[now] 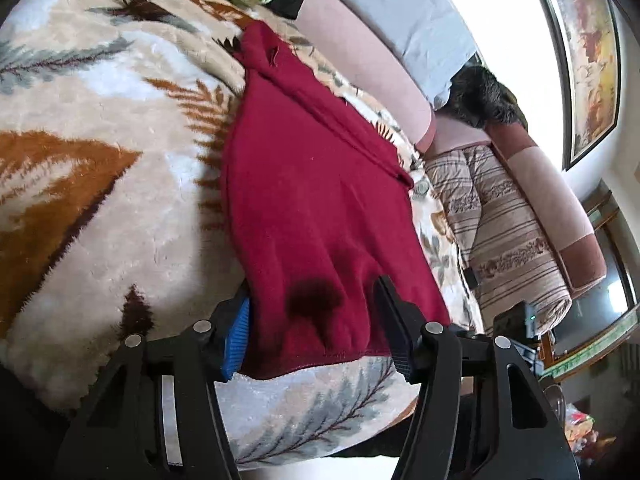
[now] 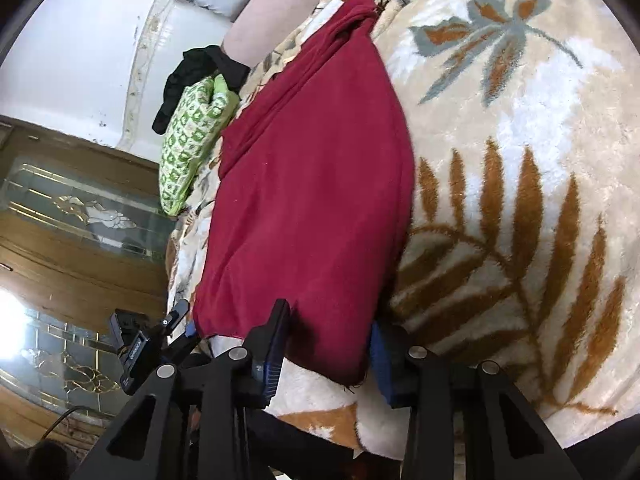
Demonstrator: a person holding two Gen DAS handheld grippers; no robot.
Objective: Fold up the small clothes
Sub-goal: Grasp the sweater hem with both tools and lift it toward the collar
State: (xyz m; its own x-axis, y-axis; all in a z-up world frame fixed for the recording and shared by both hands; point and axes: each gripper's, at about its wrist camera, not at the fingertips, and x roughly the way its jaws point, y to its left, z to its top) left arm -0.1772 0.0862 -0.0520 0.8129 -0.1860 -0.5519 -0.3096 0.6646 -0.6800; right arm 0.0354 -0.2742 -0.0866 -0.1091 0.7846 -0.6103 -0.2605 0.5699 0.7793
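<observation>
A: The red garment [image 1: 320, 208] lies flat on the leaf-print blanket [image 1: 100, 152], its near hem right at your fingers. You have both corners of that hem in reach, so I judge this to be the gripping step before a fold.

B: How do my grippers stand?

A: Your left gripper [image 1: 316, 332] straddles one hem corner, fingers spread, cloth draped between them; I cannot tell whether the pads bite yet. Your right gripper [image 2: 324, 344] sits on the other corner with the cloth between its fingers, fairly narrow, but again the pinch itself is hidden by the fabric.

B: What does the next move call for?

A: Probably a firm pinch on both corners, then lifting them together and carrying the hem toward the far end, keeping the edges level so the cloth does not twist.

B: What do you count?

A: Two grippers, one red garment, then farther off one green patterned cloth [image 2: 188, 140] and one black garment [image 2: 200, 76] beside it, near the pale bolster [image 1: 360, 60].
</observation>
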